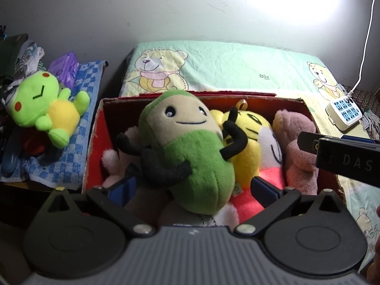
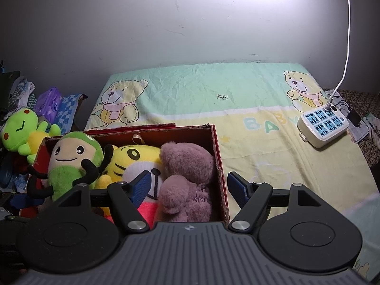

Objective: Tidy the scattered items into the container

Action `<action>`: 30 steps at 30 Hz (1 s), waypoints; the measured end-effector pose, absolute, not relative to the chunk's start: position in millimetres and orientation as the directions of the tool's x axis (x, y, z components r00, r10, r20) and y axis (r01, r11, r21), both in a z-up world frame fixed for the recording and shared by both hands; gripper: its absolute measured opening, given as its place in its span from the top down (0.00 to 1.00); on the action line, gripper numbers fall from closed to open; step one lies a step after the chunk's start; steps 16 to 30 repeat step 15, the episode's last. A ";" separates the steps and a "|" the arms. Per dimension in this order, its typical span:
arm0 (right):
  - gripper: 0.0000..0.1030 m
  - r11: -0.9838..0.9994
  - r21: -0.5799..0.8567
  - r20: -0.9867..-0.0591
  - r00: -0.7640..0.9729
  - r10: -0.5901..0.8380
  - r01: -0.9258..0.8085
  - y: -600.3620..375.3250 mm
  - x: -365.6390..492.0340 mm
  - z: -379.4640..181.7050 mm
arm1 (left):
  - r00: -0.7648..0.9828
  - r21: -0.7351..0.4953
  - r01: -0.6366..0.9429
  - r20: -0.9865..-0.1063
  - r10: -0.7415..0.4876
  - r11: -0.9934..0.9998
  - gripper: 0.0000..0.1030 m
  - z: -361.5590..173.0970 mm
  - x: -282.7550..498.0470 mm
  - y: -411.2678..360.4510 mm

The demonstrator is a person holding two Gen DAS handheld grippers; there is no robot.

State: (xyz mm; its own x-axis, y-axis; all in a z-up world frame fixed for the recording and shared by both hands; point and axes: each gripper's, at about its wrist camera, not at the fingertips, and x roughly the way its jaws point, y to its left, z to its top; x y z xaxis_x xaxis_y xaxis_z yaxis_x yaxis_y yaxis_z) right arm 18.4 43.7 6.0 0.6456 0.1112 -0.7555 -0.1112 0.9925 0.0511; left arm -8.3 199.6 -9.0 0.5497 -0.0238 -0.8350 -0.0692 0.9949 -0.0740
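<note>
A red cardboard box (image 1: 93, 142) (image 2: 219, 163) stands on the bed and holds several plush toys. A green pea plush (image 1: 190, 147) (image 2: 71, 166) lies on top of them. Beside it are a yellow tiger (image 1: 249, 128) (image 2: 133, 156) and a mauve bear (image 1: 296, 147) (image 2: 187, 173). My left gripper (image 1: 193, 188) is open, its blue pads standing clear on either side of the pea plush's lower end. My right gripper (image 2: 190, 187) is open above the bear and the box's right wall, holding nothing. A green frog plush (image 1: 45, 111) (image 2: 19, 133) lies outside the box on the left.
The frog rests on a blue checked towel (image 1: 78, 128) among clothes and a purple packet (image 1: 65, 67). A white power strip (image 2: 323, 125) with its cord lies at the right on the bear-print sheet (image 2: 213, 90). A wall rises behind the bed.
</note>
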 end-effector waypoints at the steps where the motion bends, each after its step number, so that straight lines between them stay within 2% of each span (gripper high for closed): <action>1: 0.29 0.992 0.050 -0.756 0.645 0.111 -0.112 43.7 18.5 6.0 | 0.548 -0.073 -0.069 -0.836 -0.023 0.995 0.01 -9.3 -8.0 199.4; 30: 0.29 0.992 0.056 -0.755 0.645 0.116 -0.113 43.3 19.9 5.6 | 0.563 -0.056 -0.088 -0.826 0.003 0.995 0.02 -9.3 -6.4 200.0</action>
